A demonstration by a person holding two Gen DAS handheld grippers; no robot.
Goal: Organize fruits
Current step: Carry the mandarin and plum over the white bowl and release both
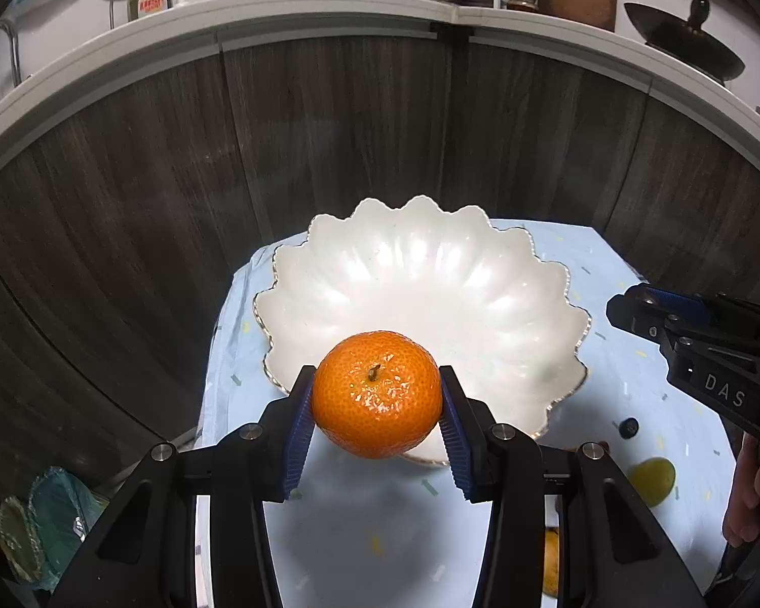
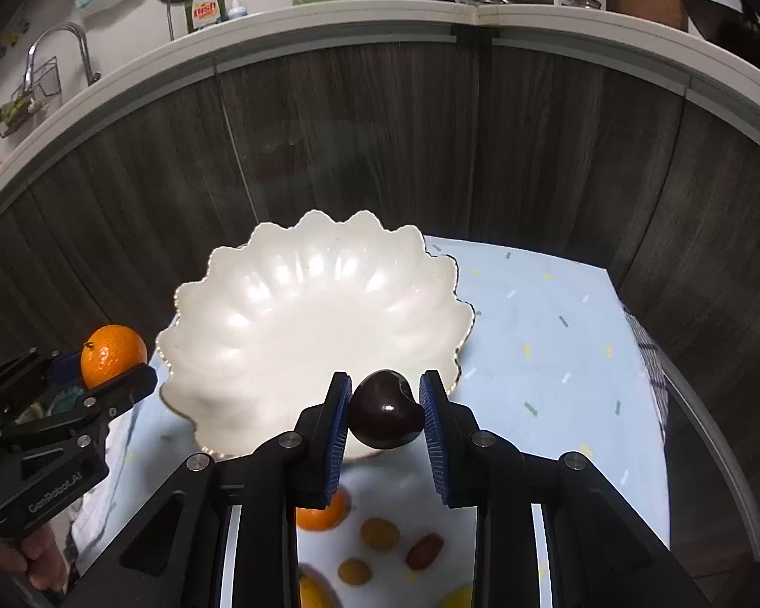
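My left gripper is shut on an orange mandarin and holds it above the near rim of a white scalloped bowl. The bowl holds nothing. My right gripper is shut on a dark cherry just above the bowl's near right rim. The left gripper with the mandarin also shows in the right wrist view, left of the bowl. The right gripper's body shows at the right of the left wrist view.
A light blue patterned cloth covers the small table. Loose fruits lie on it below my right gripper: an orange, small yellow and red fruits. A blueberry and a yellow fruit lie right of the bowl. Dark cabinet fronts stand behind.
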